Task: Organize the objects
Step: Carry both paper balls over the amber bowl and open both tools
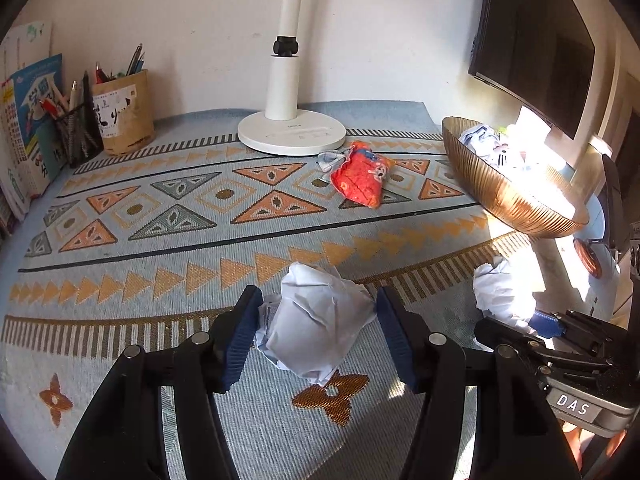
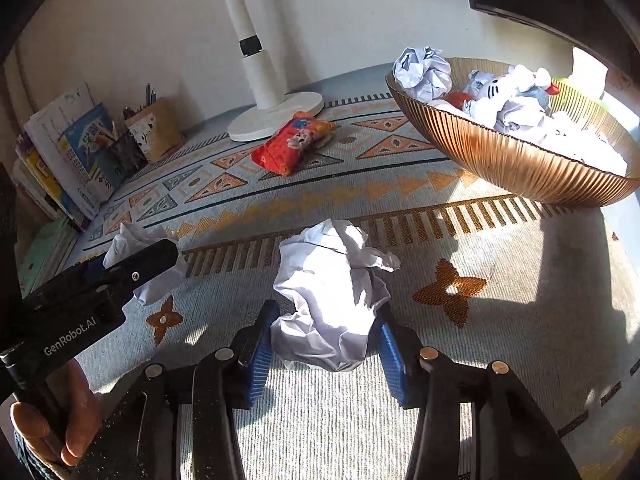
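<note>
Paper wads (image 1: 320,320) (image 2: 332,300): one clamped btwn each gripper's pads, L gripper (image 1: 316,336) & R gripper (image 2: 326,340). Bowl (image 2: 520,172) lies ahead-right of R jaws; R hand nearer.

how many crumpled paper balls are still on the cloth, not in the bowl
2: one paper ball between the left gripper pads, another paper ball between the right gripper pads. Others lie in the bowl.

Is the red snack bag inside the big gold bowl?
No, the red snack bag lies on the patterned cloth by the lamp base, well apart from the gold bowl.
</note>
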The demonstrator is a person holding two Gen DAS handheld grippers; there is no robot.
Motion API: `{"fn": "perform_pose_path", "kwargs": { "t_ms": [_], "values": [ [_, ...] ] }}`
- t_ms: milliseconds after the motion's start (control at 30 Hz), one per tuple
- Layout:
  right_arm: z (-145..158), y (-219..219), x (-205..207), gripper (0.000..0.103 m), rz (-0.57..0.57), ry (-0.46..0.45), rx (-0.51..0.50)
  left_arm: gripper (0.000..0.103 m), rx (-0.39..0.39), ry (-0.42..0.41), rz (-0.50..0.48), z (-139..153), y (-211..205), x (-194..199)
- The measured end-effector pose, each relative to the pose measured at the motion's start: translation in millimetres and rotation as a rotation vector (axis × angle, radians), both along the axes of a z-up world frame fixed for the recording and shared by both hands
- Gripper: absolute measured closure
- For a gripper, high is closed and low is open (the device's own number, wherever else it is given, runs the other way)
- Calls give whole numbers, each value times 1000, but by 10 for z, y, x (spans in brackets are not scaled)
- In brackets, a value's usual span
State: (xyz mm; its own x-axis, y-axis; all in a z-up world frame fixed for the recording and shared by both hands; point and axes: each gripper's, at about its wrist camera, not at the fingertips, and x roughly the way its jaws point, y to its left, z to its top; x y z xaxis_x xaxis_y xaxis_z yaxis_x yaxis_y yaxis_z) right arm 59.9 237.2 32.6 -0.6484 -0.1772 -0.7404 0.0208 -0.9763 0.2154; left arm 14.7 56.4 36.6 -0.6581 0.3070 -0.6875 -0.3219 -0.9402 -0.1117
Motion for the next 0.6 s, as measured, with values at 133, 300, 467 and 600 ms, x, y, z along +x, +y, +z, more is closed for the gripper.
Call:
{"fn": "perform_pose_path", "kwargs": {
  "t_ms": [133,300,467,600],
  "values": [
    [133,91,84,62,1,30,10,46,-15,2,-16,43,61,22],
    [722,649,157,62,-93,164,-12,46,43,71,-113,513,343,33],
    [1273,1369,11,62,-282,263,56,46,88,169,-255,1102,966,-170],
    [1425,1806,-258,62,-376,241,92,46,108,165,-327,1228,1554,-482]
  ]
}}
